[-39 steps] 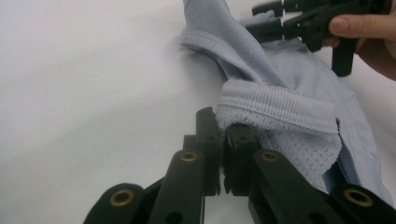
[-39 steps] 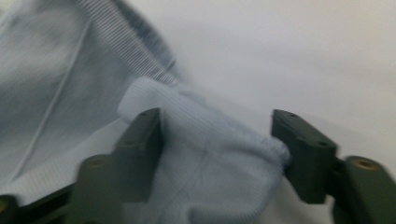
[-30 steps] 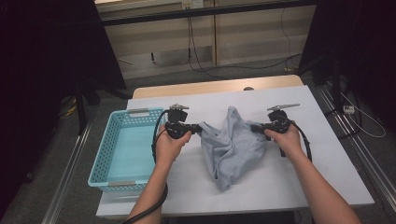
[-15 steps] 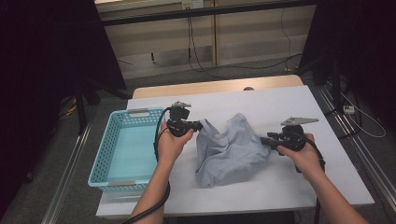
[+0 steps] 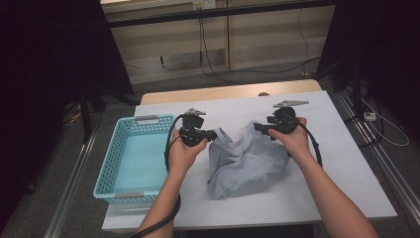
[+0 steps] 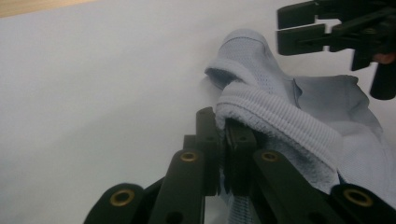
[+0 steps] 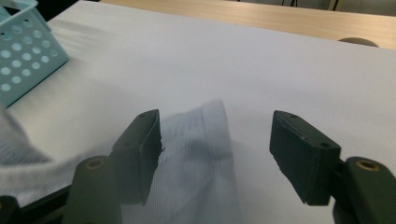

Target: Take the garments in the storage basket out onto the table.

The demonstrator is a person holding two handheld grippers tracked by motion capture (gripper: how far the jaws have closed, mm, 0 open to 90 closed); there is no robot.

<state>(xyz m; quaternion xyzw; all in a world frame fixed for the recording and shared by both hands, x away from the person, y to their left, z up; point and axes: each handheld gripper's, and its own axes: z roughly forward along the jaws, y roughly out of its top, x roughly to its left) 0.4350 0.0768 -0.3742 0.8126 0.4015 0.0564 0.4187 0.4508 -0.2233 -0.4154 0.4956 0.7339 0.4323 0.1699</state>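
Note:
A light blue-grey garment (image 5: 247, 159) lies crumpled on the white table (image 5: 341, 163). My left gripper (image 5: 214, 134) is at its left edge, shut on the ribbed hem (image 6: 280, 122); the left gripper view shows the jaws (image 6: 224, 122) pinching that band. My right gripper (image 5: 257, 126) hovers over the garment's raised top fold; its jaws have just been opening and now stand wide. In the right gripper view (image 7: 217, 123) the fold (image 7: 201, 154) lies below and between the jaws, and the pads do not touch it. The right gripper (image 6: 282, 24) also shows in the left gripper view, top right.
A turquoise plastic basket (image 5: 106, 168) stands at the table's left edge, close to my left forearm, and its corner (image 7: 23, 51) shows in the right gripper view. A wooden strip (image 5: 228, 91) runs along the table's far edge. Bare white surface lies right of the garment.
The right gripper let go of the garment's right side, opened, and moved left and up over the top fold. The garment slumped into a heap. The left gripper stayed put.

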